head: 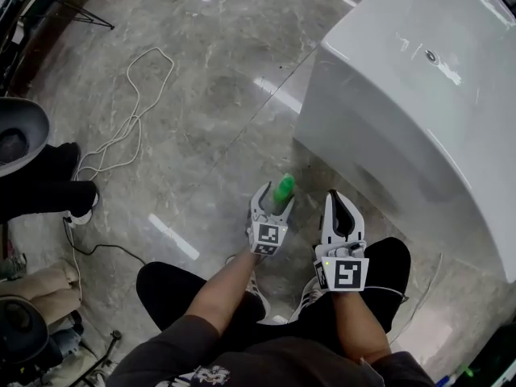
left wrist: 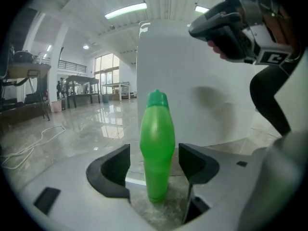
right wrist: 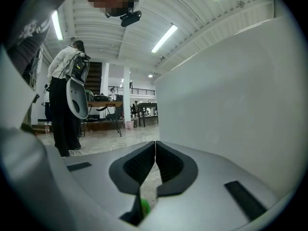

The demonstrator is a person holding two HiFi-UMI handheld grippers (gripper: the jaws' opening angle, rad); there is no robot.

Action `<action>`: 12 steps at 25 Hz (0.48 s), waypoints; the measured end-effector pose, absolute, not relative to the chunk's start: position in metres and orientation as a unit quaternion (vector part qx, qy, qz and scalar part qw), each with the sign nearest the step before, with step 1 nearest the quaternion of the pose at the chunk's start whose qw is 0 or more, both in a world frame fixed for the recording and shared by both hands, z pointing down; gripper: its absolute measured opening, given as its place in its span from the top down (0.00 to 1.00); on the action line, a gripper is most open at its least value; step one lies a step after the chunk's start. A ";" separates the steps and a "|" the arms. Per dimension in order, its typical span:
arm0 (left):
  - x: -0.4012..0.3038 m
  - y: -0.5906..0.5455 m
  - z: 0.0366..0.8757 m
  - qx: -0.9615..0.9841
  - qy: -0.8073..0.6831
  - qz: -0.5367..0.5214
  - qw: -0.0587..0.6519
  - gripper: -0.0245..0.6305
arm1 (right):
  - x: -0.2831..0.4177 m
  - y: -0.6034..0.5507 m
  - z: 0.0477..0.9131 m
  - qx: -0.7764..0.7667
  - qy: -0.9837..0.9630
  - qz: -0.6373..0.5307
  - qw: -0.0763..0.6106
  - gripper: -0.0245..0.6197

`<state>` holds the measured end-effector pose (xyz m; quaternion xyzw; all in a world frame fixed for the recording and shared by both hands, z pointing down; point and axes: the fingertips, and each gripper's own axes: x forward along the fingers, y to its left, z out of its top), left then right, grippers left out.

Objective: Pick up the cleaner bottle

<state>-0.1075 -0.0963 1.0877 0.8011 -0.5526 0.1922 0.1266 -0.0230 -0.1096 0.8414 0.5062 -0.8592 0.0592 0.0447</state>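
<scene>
A polished grey marble floor (head: pixel 218 79) is seen throughout, with a loose white cable (head: pixel 133 127) laid at 10 o'clock, a large white tub-like fixture (head: pixel 403 95) set at 2 o'clock, and strip lights (left wrist: pixel 126 10) mounted on the slatted ceiling.

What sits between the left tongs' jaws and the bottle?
Nothing: in the left gripper view the bottle stands between the left tongs' open jaws, a bare gap on either side.

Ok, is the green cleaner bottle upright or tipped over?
Upright. The cleaner bottle stands on its base on the floor, cap on top, between the open left tongs.
</scene>
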 end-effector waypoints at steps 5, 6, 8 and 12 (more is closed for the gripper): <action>-0.096 -0.110 1.112 0.798 -0.557 0.192 0.127 0.50 | -0.025 -0.101 0.847 0.494 -0.866 0.061 0.045 0.94; -0.094 -0.114 1.113 0.799 -0.557 0.189 0.123 0.50 | -0.024 -0.099 0.848 0.494 -0.866 0.061 0.050 0.94; -0.091 -0.122 1.117 0.801 -0.557 0.188 0.117 0.50 | -0.023 -0.098 0.851 0.494 -0.864 0.064 0.065 0.94; -0.090 -0.128 1.127 0.797 -0.560 0.194 0.117 0.50 | -0.018 -0.096 0.857 0.495 -0.863 0.069 0.076 0.94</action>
